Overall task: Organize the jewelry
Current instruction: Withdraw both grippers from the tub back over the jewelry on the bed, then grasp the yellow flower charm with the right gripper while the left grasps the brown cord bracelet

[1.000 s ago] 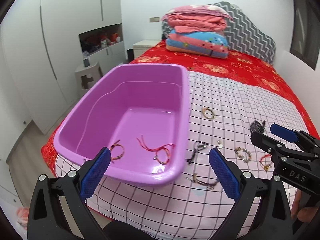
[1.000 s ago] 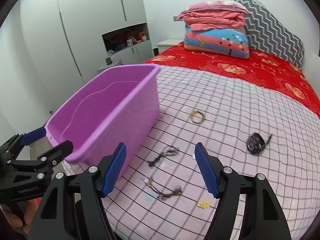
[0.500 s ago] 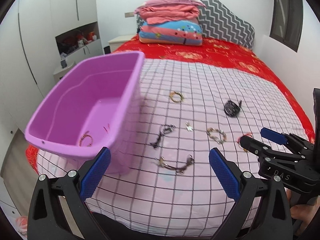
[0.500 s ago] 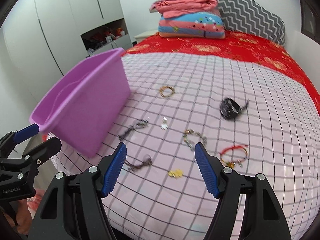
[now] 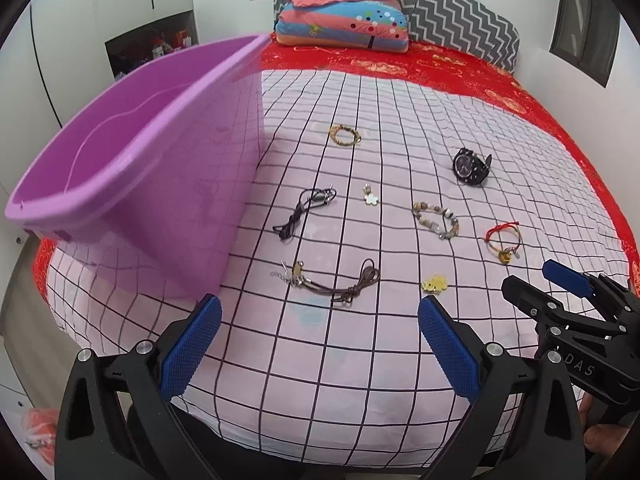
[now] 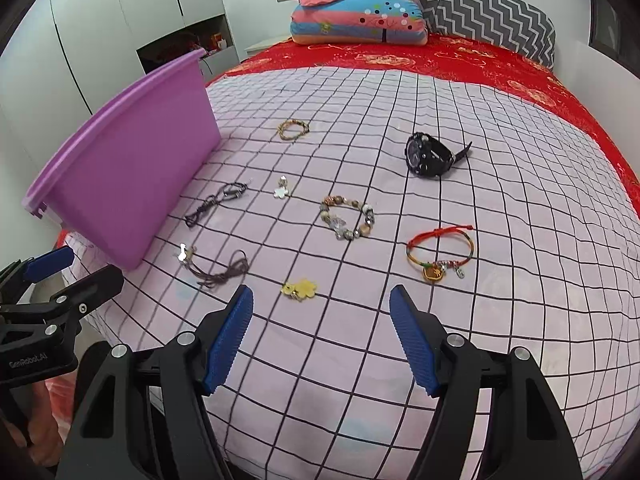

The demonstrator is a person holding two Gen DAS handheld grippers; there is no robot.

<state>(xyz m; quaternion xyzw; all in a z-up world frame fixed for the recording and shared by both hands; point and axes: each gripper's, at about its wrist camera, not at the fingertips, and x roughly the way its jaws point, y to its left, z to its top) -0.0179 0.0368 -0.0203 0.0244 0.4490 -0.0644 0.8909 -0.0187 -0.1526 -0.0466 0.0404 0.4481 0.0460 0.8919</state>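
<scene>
Jewelry pieces (image 6: 347, 216) lie spread over the bed (image 6: 520, 300) beside the purple tub (image 6: 132, 168), and both grippers (image 5: 318, 350) (image 6: 321, 336) hover with fingers wide, probably choosing one.

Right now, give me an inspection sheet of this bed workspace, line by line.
Surface: pink checked sheet spread over a red bedspread.
Job's things: purple tub at the left edge; loose on the sheet are a black watch, beaded bracelet, red cord bracelet, gold bracelet, black cord necklace, brown cord necklace, yellow flower charm, white flower charm.
Clutter: folded quilts and a zigzag pillow at the bed's head.
Grippers: left gripper and right gripper both open, holding nothing.
Cables: nothing seen.
Surroundings: white wardrobe with an open niche.
</scene>
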